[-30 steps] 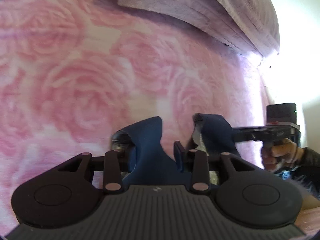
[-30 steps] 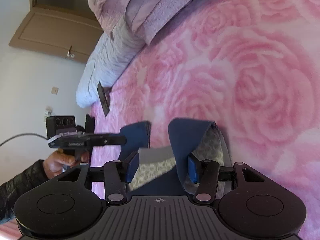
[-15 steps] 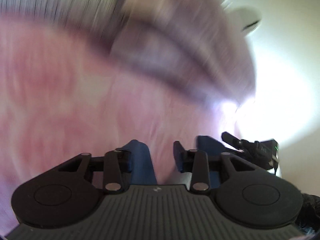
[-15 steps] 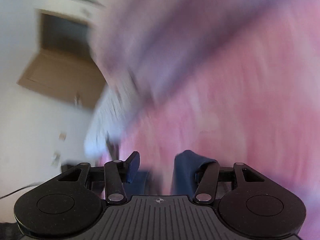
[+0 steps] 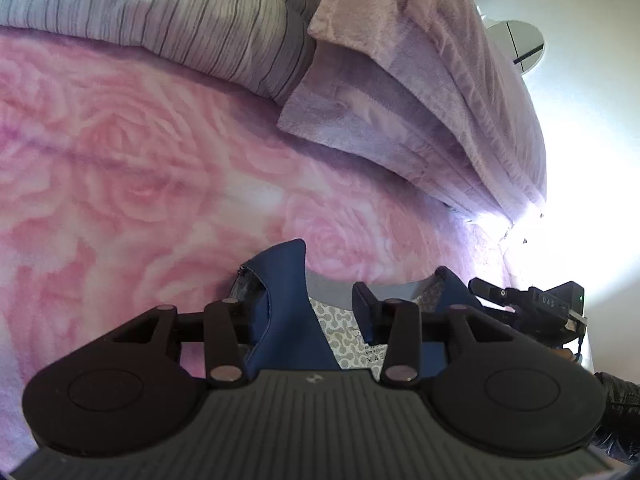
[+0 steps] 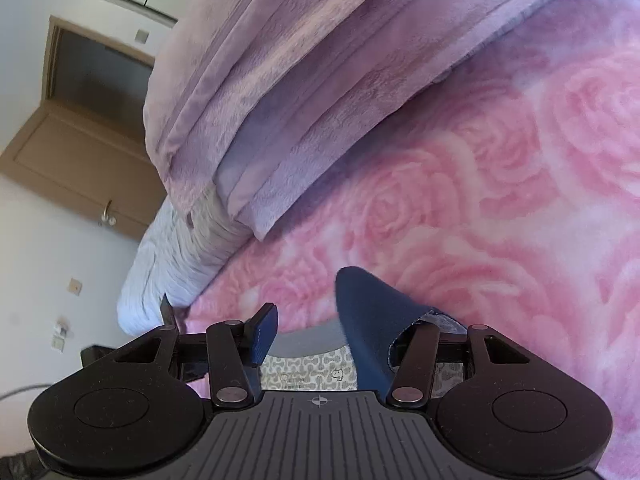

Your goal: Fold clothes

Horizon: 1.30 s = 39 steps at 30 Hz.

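A pink rose-print bedspread [image 5: 152, 184] fills both views, with a folded mauve blanket [image 5: 420, 92] and a grey striped quilt [image 5: 168, 16] at its far edge. Over it, a navy garment [image 5: 286, 320] with a patterned lining hangs between the two grippers. The left gripper [image 5: 308, 312] has its jaws opening, cloth draped over one finger. The right gripper [image 6: 340, 332] stands apart; cloth wraps its right finger, though a real grip seems unclear

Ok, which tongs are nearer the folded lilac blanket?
Right, probably. The right tongs sit just short of the lilac blanket's near corner; the left tongs, opening with the navy garment between them, are further back across the pink bedspread.
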Motion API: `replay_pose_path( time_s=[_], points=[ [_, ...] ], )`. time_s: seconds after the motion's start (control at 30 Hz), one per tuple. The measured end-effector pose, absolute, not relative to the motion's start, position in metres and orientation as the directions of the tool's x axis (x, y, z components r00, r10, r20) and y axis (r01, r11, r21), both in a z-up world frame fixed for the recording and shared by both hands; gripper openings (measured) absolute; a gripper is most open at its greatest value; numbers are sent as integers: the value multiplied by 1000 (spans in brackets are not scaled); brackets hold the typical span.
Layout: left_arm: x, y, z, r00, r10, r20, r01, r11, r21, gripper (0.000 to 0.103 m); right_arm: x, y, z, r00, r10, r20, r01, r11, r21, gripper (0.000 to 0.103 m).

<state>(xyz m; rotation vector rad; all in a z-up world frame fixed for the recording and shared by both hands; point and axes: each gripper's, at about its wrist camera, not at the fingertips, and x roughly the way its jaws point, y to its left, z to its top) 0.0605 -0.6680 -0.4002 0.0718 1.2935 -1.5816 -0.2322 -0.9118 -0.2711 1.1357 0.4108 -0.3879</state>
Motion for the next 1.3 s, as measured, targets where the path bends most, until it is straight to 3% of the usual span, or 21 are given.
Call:
replay_pose_path(
  time_s=[0.27,0.43,0.67,0.97,1.2,1.3],
  points=[
    [69,-617,-379,-412,-630,-659,772,144,-620,40,-308,-868,-257,791,-252,-557,611,334,717,53],
    [49,-544,-371,-393,-567,-724,817,145,-558,40,-374,-813,-274,743,-240,-625,669,258,697,53],
    [8,-423,-365,-321,-454,-831,890,154,-429,40,-428,-714,-268,634,-201,-747,733,464,497,53],
    [-18,-307,-361,-280,-385,-879,888,243,-390,40,-486,-634,-254,430,-258,-865,871,371,322,53],
    [-39,-237,-367,-317,-333,-888,914,144,-380,40,-519,-544,-244,268,-258,-928,940,282,193,53],
    [-46,-208,-362,-306,-313,-899,938,60,-341,40,-526,-502,-232,121,-273,-954,971,231,57,53]
  ],
)
